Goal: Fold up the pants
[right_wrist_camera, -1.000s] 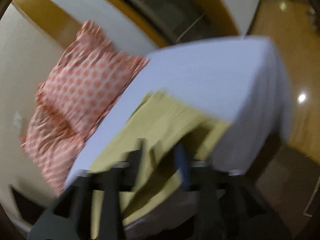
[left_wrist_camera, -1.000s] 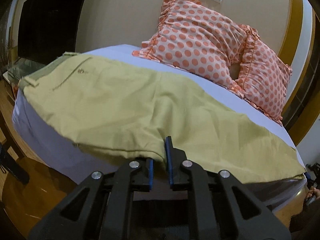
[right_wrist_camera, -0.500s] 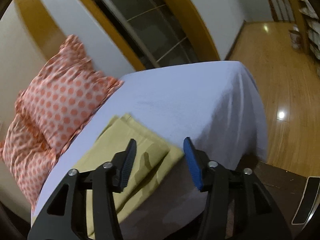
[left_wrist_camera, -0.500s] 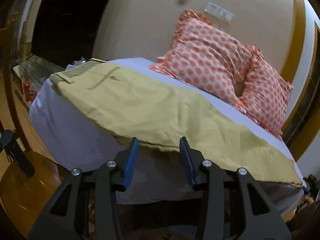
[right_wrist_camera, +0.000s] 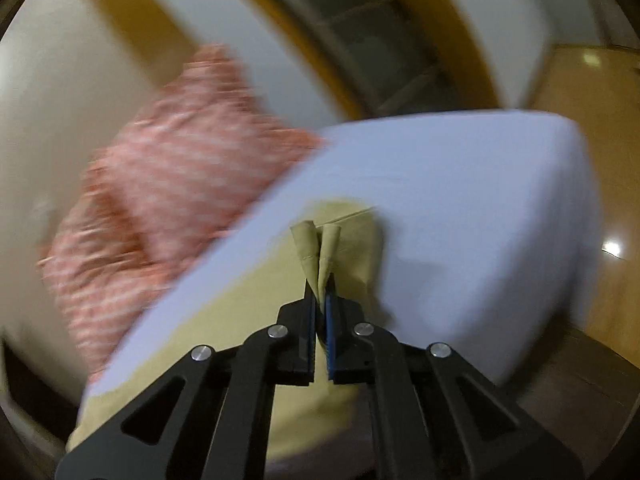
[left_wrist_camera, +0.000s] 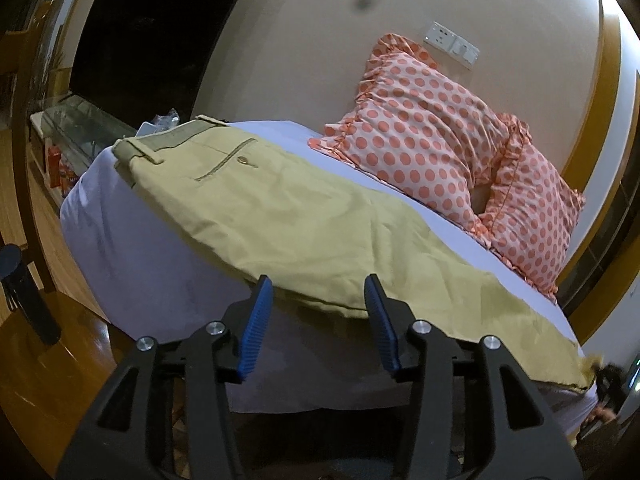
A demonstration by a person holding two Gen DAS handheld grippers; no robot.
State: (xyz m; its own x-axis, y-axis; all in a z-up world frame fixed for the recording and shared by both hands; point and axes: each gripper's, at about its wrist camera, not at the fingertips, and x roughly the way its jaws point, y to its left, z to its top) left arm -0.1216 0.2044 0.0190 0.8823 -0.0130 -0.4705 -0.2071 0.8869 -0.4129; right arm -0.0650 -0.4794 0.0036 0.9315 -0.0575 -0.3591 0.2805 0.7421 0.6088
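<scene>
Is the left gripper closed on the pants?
No, the left gripper is open, and the pants lie just beyond its fingers.

This is a bedroom in a home. There is a big bed with a pale purple sheet [left_wrist_camera: 132, 248], two orange spotted pillows with frills [left_wrist_camera: 420, 140], a shiny wooden floor [right_wrist_camera: 592, 120] and a white wall socket [left_wrist_camera: 452, 45].

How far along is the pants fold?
Done: the khaki cotton pants lie lengthwise on the lavender-sheeted bed, apparently leg on leg, though that is hard to confirm. In hand: the right gripper is shut on the hem end, lifted off the sheet; the left gripper is open at the pants' near edge, holding nothing. Left: folding hem toward the waistband.
</scene>
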